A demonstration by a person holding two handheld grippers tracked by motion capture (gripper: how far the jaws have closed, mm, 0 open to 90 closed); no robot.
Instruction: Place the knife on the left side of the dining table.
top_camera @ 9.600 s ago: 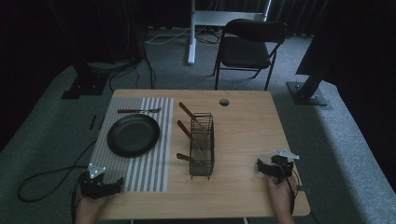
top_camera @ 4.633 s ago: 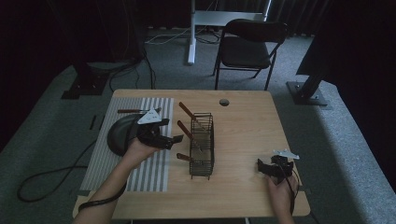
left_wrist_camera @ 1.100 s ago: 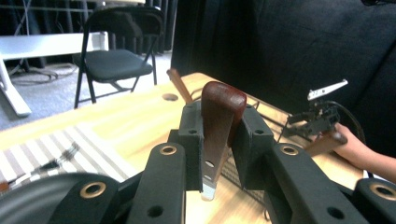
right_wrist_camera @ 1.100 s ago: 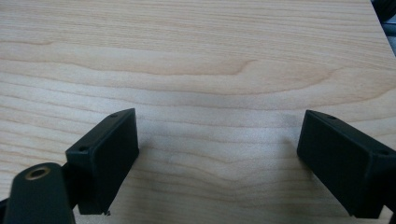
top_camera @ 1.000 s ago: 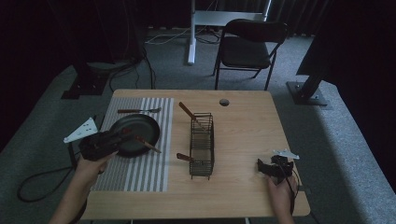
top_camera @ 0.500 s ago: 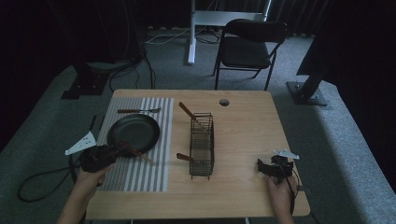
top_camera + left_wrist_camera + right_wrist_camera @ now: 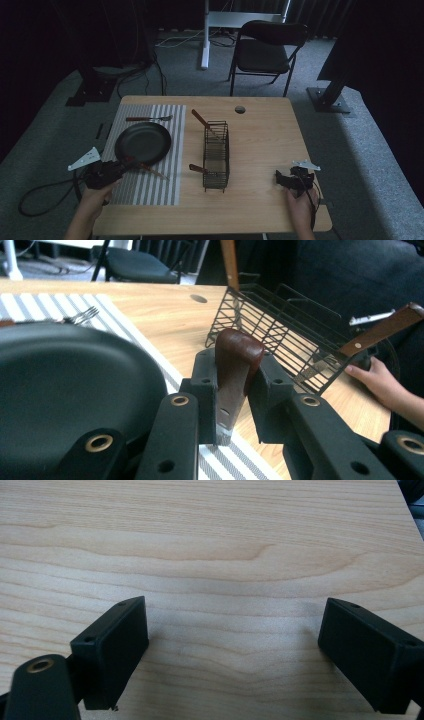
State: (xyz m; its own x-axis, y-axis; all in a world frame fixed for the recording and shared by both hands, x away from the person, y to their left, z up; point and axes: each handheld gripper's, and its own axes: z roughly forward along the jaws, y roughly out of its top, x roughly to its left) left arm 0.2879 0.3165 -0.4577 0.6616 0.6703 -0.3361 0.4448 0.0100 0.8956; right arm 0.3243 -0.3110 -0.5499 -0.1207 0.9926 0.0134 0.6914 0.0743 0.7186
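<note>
- Across the middle of the high view spreads the wooden bench, with a small round hole near its far edge.
- Behind the bench, on the grey carpet, stands a dark folding chair.
- A striped mat covers the left part of the bench, running from its far side to its near side.
- On the mat lies a round black pan; in the left gripper view its dark surface sits just left of the tongs.
- At the bench's centre stands a black wire rack, well right of the pan; two brown-handled utensils stick out of it, one at the far end and one at the near end.
- Far of the pan, a fork with a brown handle lies on the mat.
- The left tongs sit at the near left rim of the pan, clamped on a knife that slants out to the right over the mat.
- In the left gripper view the knife's rounded brown handle stands upright between the two jaws, pinched on both sides.
- The right tongs rest low on the bare wood at the near right, well apart from the rack; their jaws stand wide, with nothing between them but wood grain.
</note>
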